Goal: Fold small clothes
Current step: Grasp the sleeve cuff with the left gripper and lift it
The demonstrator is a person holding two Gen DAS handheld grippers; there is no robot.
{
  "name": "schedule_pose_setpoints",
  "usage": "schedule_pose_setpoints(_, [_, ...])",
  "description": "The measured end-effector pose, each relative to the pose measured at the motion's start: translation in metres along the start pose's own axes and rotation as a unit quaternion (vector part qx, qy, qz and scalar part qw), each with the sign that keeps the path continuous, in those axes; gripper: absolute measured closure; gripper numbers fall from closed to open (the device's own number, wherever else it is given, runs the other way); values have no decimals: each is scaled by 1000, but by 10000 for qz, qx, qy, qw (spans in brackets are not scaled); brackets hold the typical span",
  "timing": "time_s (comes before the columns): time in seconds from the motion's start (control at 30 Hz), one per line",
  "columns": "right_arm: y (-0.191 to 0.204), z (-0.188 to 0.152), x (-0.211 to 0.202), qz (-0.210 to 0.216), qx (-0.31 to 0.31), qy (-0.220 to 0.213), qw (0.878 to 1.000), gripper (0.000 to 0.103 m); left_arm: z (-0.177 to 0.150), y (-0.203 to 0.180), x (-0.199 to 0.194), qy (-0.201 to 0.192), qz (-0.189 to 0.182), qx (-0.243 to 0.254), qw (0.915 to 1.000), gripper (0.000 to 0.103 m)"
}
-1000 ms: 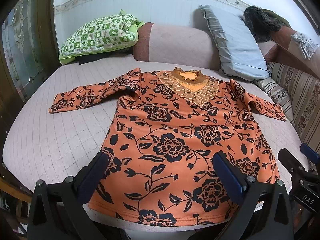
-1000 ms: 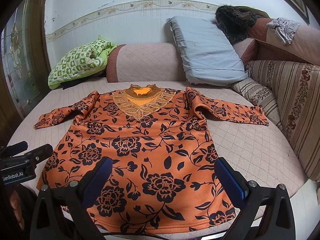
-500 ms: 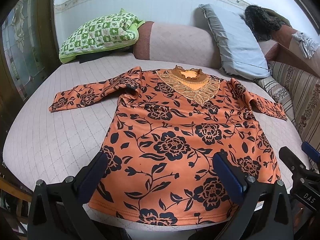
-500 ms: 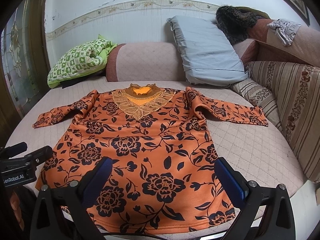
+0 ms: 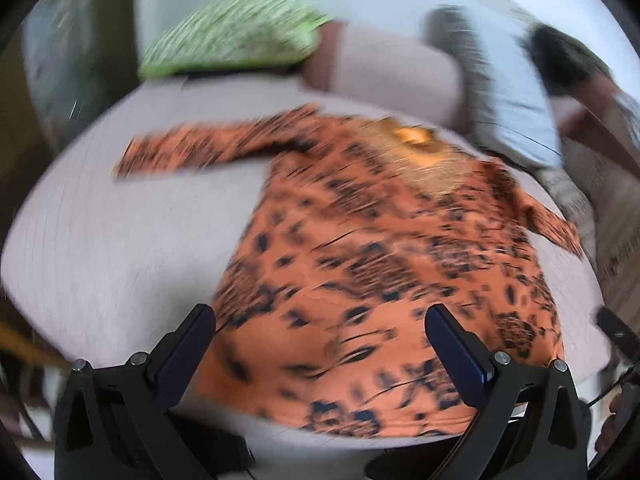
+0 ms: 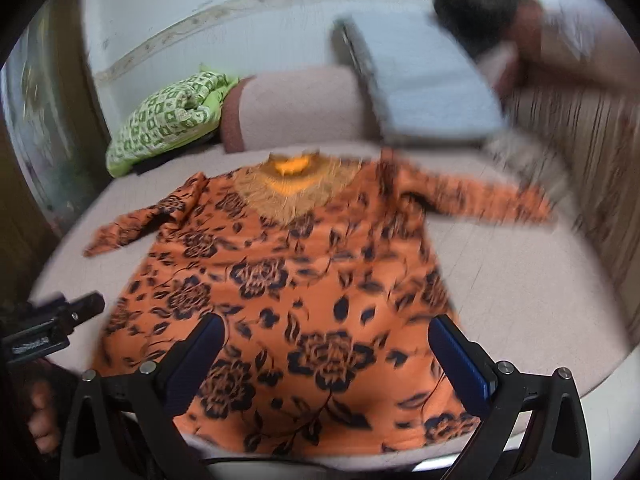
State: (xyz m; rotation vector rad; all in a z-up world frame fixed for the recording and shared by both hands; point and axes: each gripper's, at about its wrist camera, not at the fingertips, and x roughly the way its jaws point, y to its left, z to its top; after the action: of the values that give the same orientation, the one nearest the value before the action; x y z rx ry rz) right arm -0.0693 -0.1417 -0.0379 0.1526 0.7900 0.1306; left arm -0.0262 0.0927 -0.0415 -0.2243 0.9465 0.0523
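My left hand-held gripper [image 5: 320,326] and right hand-held gripper [image 6: 326,334] both released, jaws spread wide, empty, poised over the hem. Orange floral top [image 6: 296,280] lies flat on the bed [image 6: 520,292], sleeves outspread. Heavy blur; possibly a pillow [image 6: 432,92] behind.

You have a quilted pinkish bed cover [image 6: 520,280] spread across the foreground. At its far left corner lies a green-and-white checked pillow [image 6: 168,120], with something dark and flat just under its edge. Beside it sits a pale pink bolster [image 6: 304,108] with a brown end. A grey-blue pillow [image 6: 432,92] leans against the wall, a dark furry item [image 6: 476,12] above it. Striped upholstery [image 6: 580,152] runs along your right, blurred.
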Motion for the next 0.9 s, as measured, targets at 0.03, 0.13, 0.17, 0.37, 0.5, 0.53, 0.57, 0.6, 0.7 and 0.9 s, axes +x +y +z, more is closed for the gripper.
schedule_pose_setpoints(0.03, [-23,1,2,130,329,138,9993,0,-2,17,5,149,25,-222,9996,0])
schedule_pose_setpoints(0.13, [-92,-3,19,198,1094,869,9900,0,-15,56,23,641,278,-578,9959,0])
schedule_pose_setpoints(0.17, [-115,-10,28,61,1264,1189,9848,0,-21,63,29,818,282,-601,9944,0])
schedule_pose_setpoints(0.37, [-154,-35,51,361,1665,1767,9694,11,-40,69,51,1216,44,-840,9890,0])
schedule_pose_setpoints(0.5, [-146,-45,74,287,1526,2033,9667,36,-46,62,62,1518,160,-645,9862,59])
schedule_pose_setpoints(0.53, [-143,-47,79,297,1513,2082,9659,45,-48,64,62,1475,295,-628,9866,68])
schedule_pose_setpoints(0.57, [-138,-50,80,209,1365,2093,9681,65,-48,66,59,1412,279,-650,9874,74])
schedule_pose_setpoints(0.6, [-131,-51,78,28,1090,2095,9717,87,-49,68,57,1399,202,-640,9879,93])
schedule_pose_setpoints(0.7, [-126,-52,72,268,1084,2050,9724,92,-46,65,39,1165,78,-607,9913,93])
schedule_pose_setpoints(0.9, [-135,-23,12,309,1177,1265,9845,93,-47,70,-18,586,-63,-807,9950,95])
